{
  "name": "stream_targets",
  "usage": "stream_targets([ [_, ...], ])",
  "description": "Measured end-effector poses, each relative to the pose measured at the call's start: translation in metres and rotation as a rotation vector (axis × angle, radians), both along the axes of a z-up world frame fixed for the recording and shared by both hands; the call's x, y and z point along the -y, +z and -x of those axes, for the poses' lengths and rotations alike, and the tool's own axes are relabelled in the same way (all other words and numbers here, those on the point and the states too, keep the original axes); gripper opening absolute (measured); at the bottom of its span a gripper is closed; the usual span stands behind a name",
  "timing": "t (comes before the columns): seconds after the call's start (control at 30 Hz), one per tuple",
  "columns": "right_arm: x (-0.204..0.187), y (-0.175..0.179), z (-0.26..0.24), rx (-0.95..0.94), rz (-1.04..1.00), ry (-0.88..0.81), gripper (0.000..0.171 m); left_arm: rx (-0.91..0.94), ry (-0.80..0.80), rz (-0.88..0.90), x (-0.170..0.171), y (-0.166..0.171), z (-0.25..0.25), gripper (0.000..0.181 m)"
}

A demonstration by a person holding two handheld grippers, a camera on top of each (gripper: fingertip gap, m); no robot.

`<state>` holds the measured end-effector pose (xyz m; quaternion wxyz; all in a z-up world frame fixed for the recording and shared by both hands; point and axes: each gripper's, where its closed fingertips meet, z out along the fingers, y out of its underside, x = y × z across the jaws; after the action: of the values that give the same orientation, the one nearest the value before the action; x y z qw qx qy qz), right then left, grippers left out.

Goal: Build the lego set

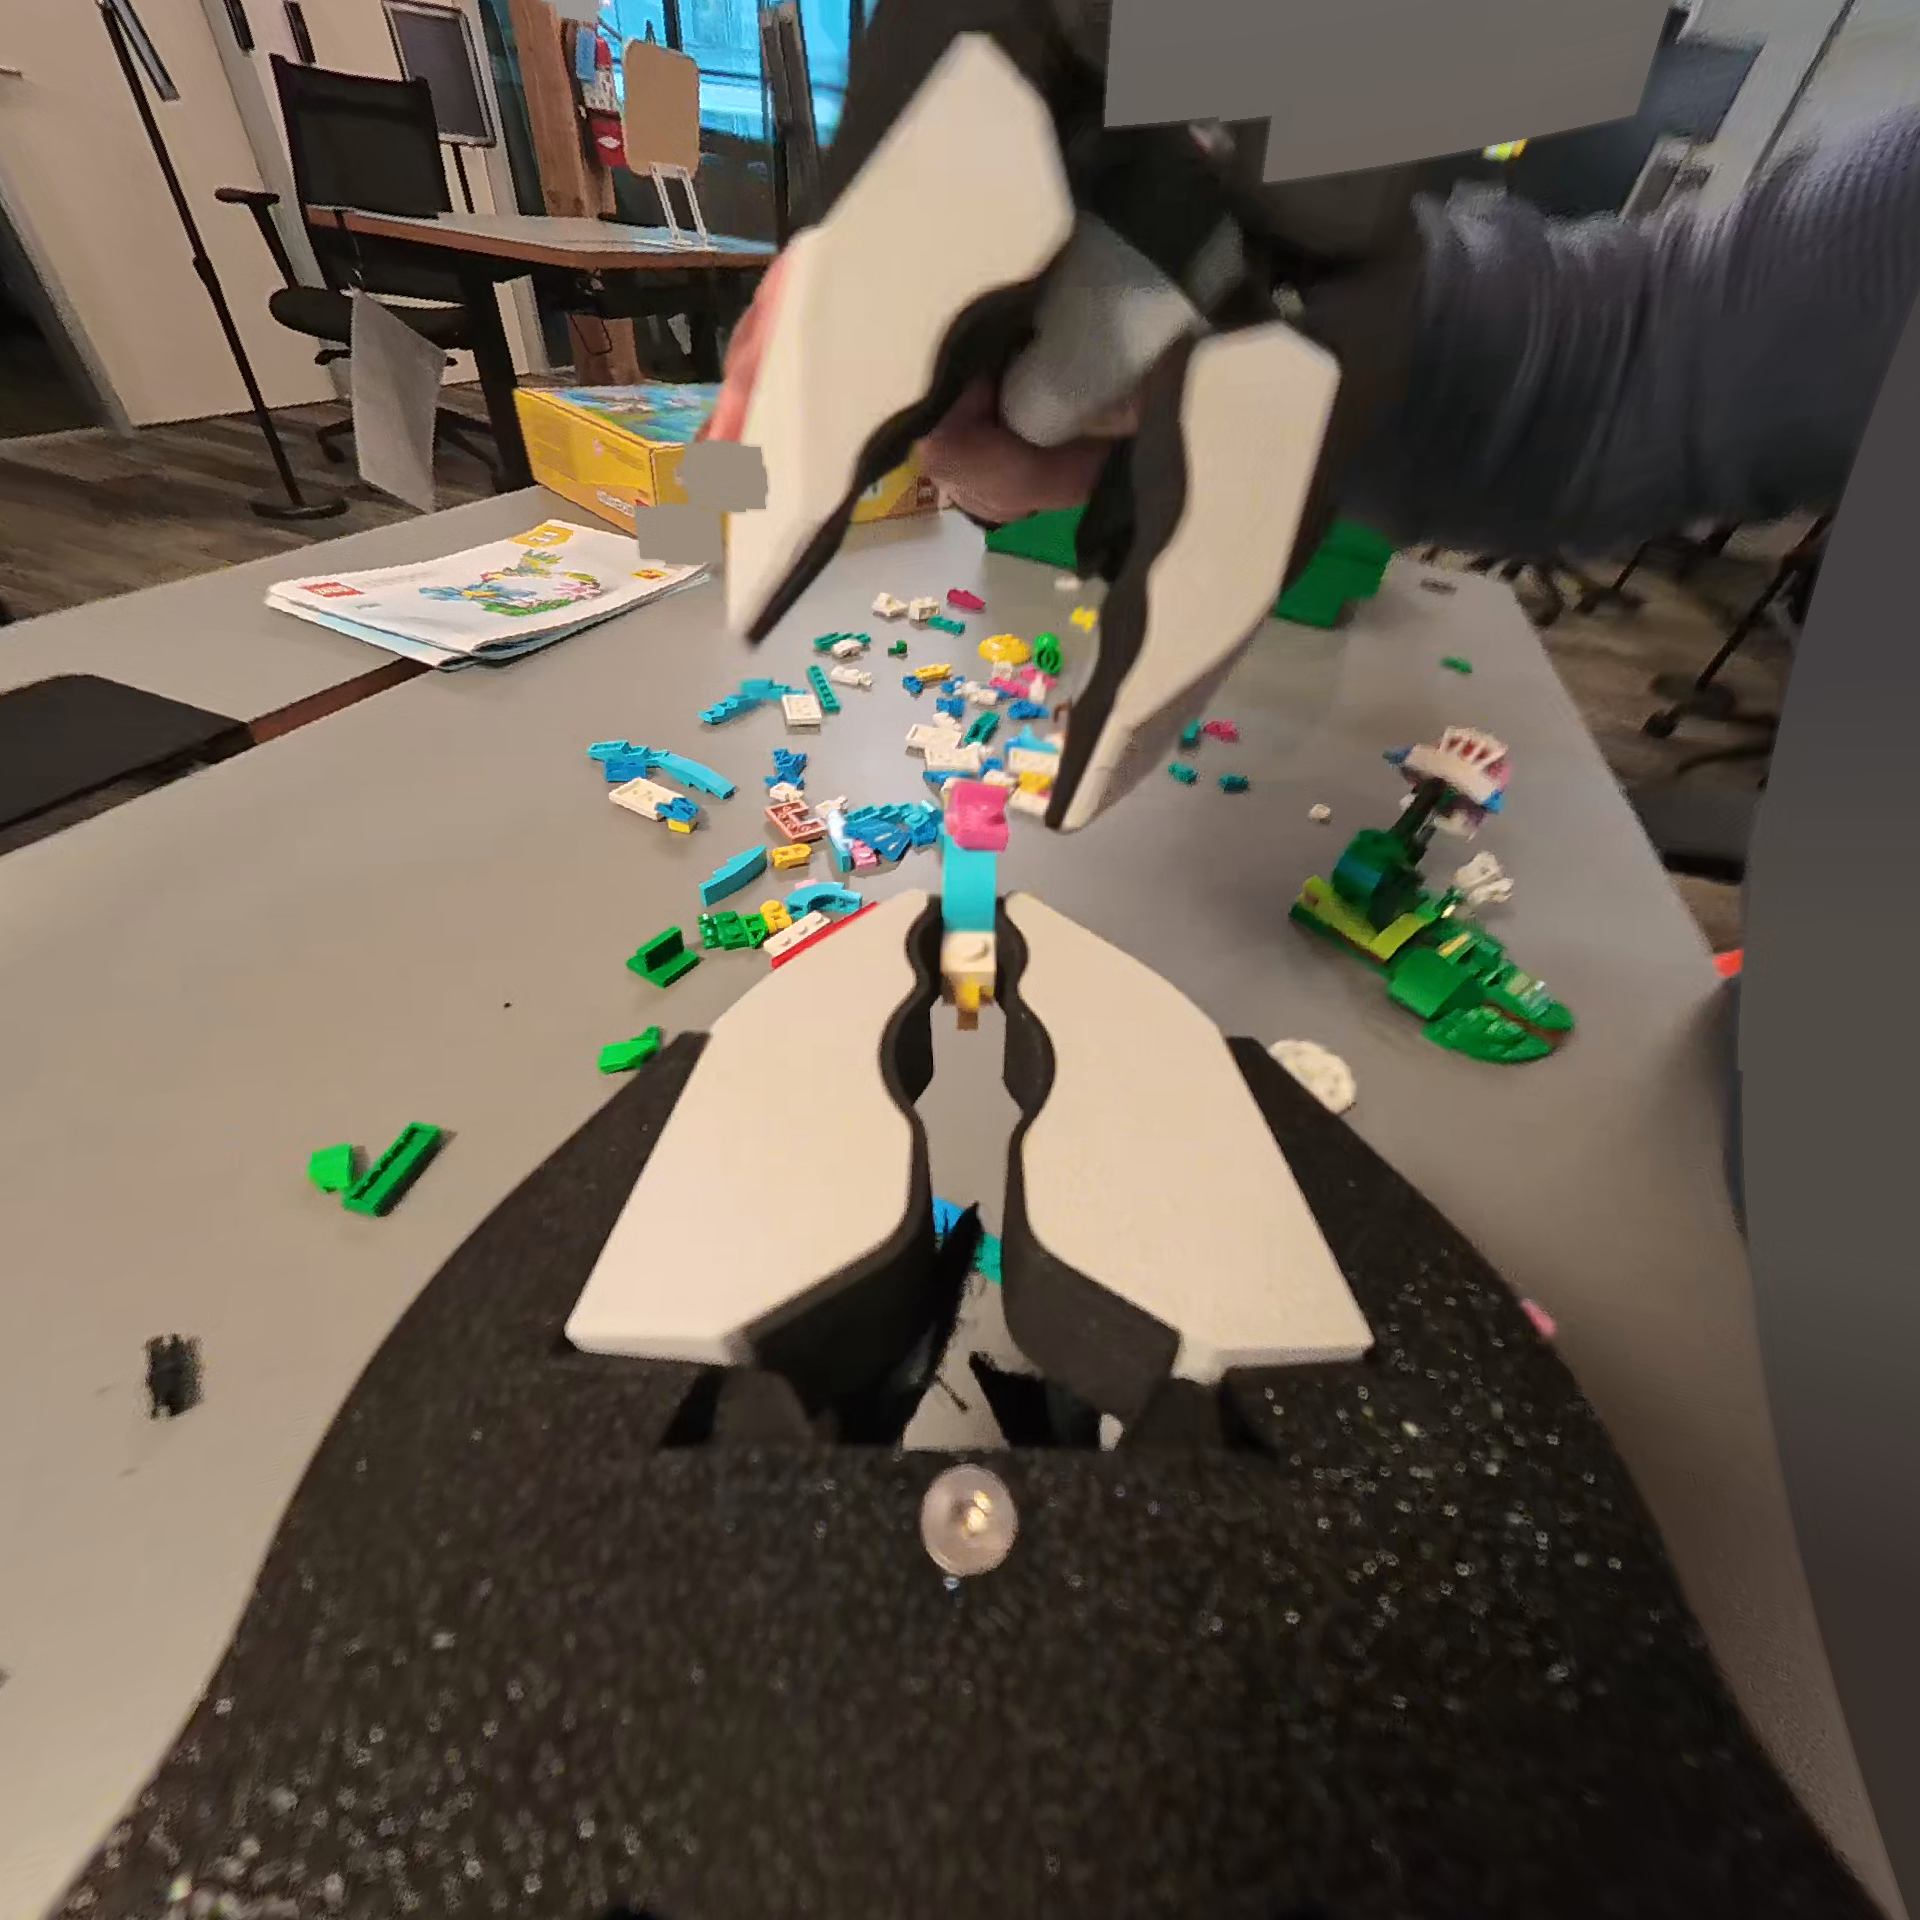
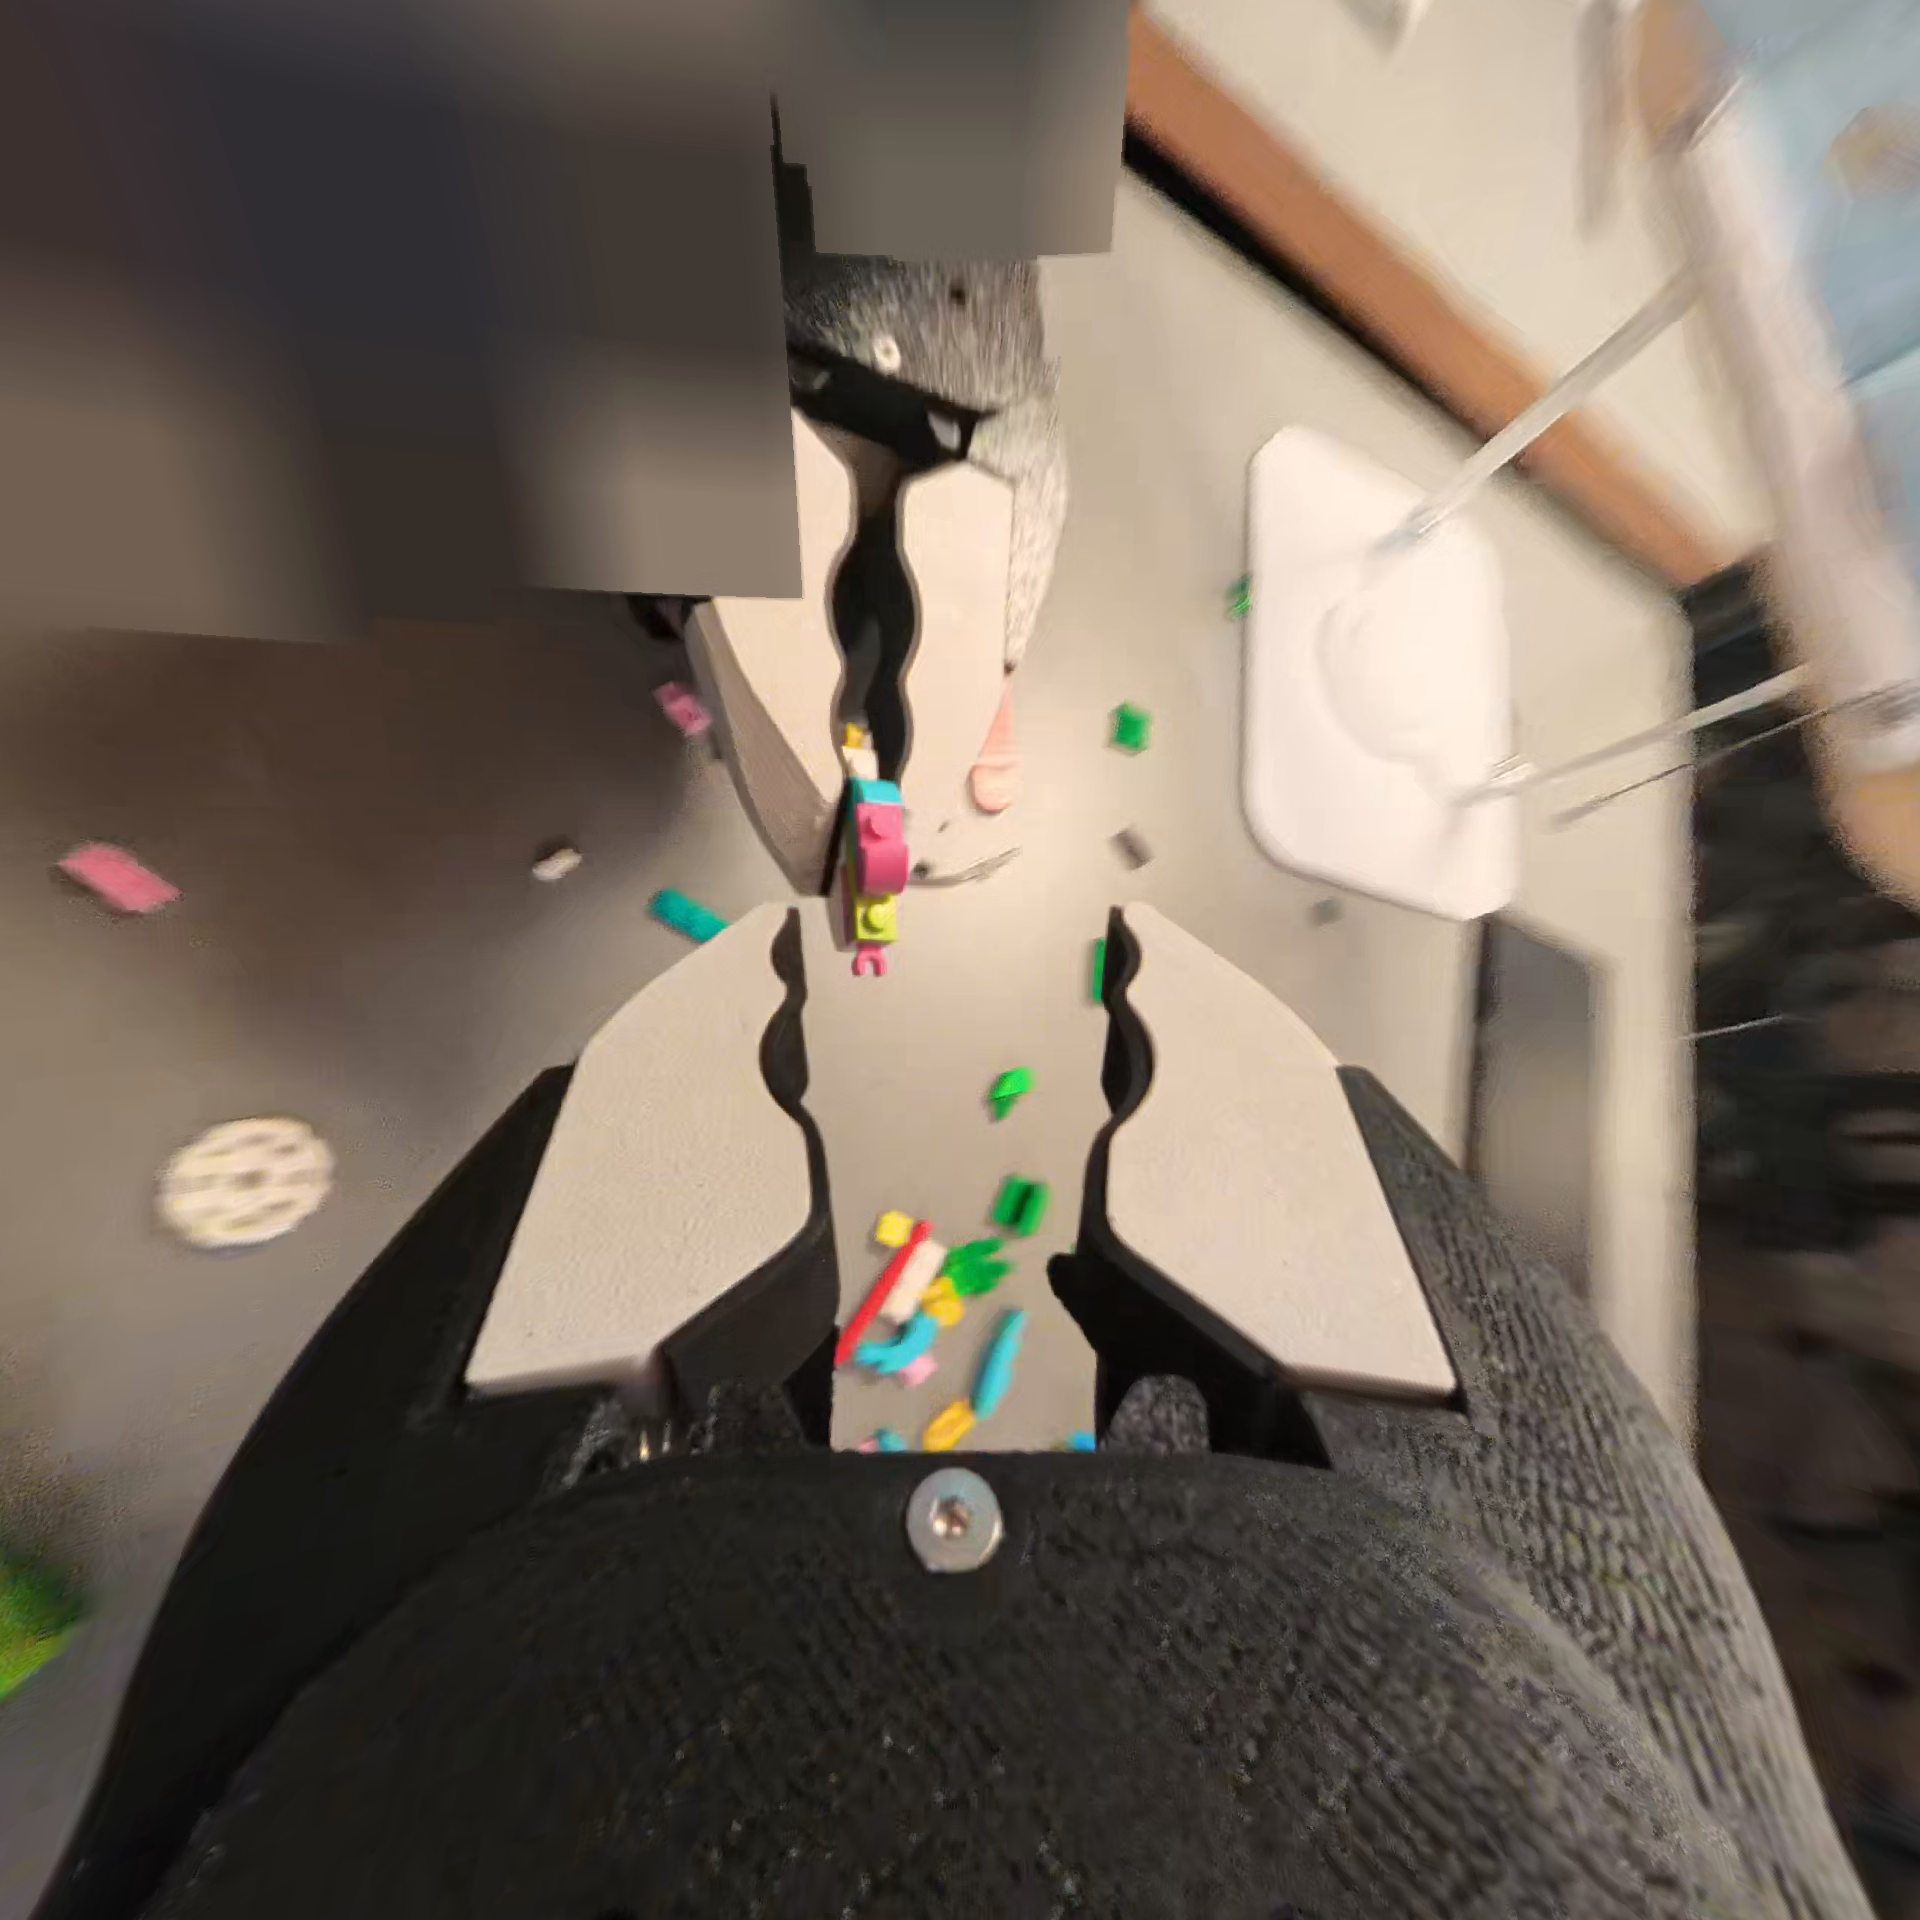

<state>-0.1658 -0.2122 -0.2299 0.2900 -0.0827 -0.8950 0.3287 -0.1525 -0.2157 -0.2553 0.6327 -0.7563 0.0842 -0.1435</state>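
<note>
With our left gripper (image 1: 966,914) clamped on the small stack (image 1: 971,862), we should steady it while our empty, wide-open right gripper (image 2: 951,925) closes squarely around its pink top.

Loose bricks (image 1: 914,727) lie scattered at the centre of the desk (image 1: 364,935). A finished plant model (image 1: 1423,935) stands at 3 o'clock of them, a booklet (image 1: 478,592) at 10 o'clock, a box (image 1: 613,447) behind at 11 o'clock. Above the scatter, the left hand-held gripper (image 1: 966,914) holds a small assembly (image 1: 971,862) just below the right hand-held gripper (image 1: 904,727).
</note>
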Motion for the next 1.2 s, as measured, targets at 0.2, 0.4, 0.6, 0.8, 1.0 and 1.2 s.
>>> stream_targets([
  [0.2, 0.019, 0.006, -0.01, -0.642, -0.297, 0.113, 0.057, 0.179, -0.043, -0.044, 0.003, 0.013, 0.0, 0.008],
  [0.4, 0.02, -0.003, -0.004, -0.716, -0.372, 0.115, 0.053, 0.221, -0.078, -0.038, 0.003, 0.014, -0.006, 0.008],
  [0.6, 0.02, -0.008, -0.001, -0.719, -0.421, 0.129, 0.03, 0.241, -0.086, -0.007, 0.003, 0.011, -0.008, 0.008],
  [0.8, 0.019, -0.007, -0.003, -0.683, -0.446, 0.152, 0.028, 0.311, -0.106, 0.015, 0.003, 0.013, -0.011, 0.008],
  [1.0, 0.021, -0.012, -0.009, -0.684, -0.544, 0.261, 0.026, 0.307, -0.135, 0.07, 0.005, 0.009, -0.017, 0.008],
  [1.2, 0.021, -0.018, -0.013, -0.639, -0.578, 0.296, 0.026, 0.29, -0.162, 0.099, 0.005, 0.004, -0.022, 0.008],
])
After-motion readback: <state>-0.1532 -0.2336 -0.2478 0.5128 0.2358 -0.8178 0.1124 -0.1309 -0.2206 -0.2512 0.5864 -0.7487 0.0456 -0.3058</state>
